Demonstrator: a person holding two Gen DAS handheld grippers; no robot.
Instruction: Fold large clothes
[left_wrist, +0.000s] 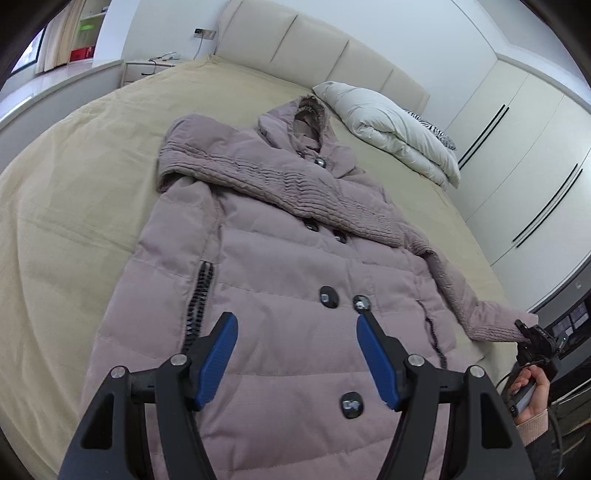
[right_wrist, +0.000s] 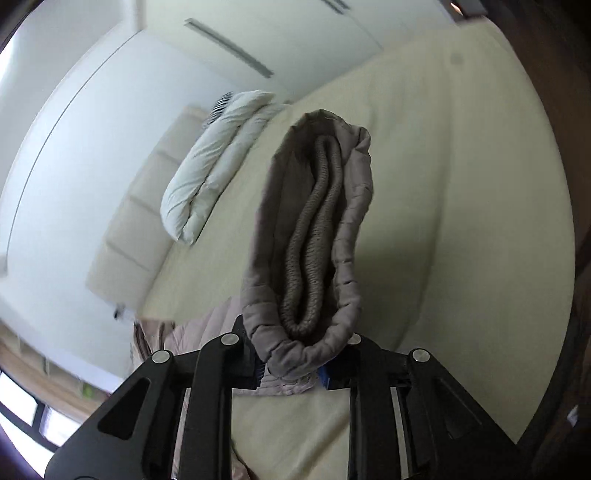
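Beige bedding (left_wrist: 66, 206) spreads beneath us as we work at the bed. Our left gripper (left_wrist: 295, 334) hovers with its blue pads (left_wrist: 218, 363) wide apart and nothing between them, just above the lower front of the mauve padded coat (left_wrist: 266, 280). Our right gripper (right_wrist: 291, 373) is clamped narrow on the coat's sleeve cuff (right_wrist: 314, 236), whose knitted inner band shows in the opening, lifted off the bedding. Seen from the left wrist, that sleeve (left_wrist: 476, 299) stretches out to the right gripper near the bed's edge, while the other sleeve (left_wrist: 258, 177) lies folded across the chest. Beyond the hood lies a white duvet (left_wrist: 391, 129), then the headboard (left_wrist: 314, 48) and wardrobe doors (left_wrist: 524, 147).
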